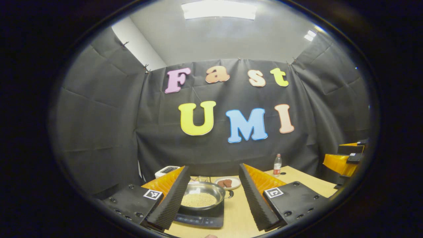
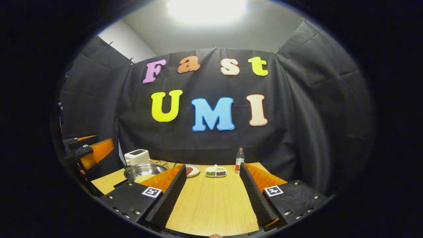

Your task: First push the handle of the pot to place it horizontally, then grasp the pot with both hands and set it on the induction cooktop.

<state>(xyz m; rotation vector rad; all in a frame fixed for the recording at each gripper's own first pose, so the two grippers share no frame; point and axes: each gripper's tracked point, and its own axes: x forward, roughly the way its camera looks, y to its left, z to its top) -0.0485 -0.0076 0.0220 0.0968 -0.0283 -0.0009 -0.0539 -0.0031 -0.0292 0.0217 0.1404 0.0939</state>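
A steel pot [image 1: 200, 195] holding pale grains sits on the black induction cooktop [image 1: 202, 218], in the left gripper view. A short dark handle [image 1: 230, 194] sticks out on its right side. My left gripper [image 1: 214, 168] is open, raised above the table, with the pot framed between its fingers but untouched. In the right gripper view the pot [image 2: 142, 172] lies at the left, partly hidden behind my own finger. My right gripper [image 2: 213, 167] is open over bare table [image 2: 211, 201] and holds nothing.
A white toaster [image 2: 137, 156] stands at the back left behind the pot. A plate of brown pieces [image 2: 192, 170], a divided dish [image 2: 215, 172] and a small bottle [image 2: 239, 160] line the table's far edge. The other gripper [image 1: 347, 158] hangs at the right.
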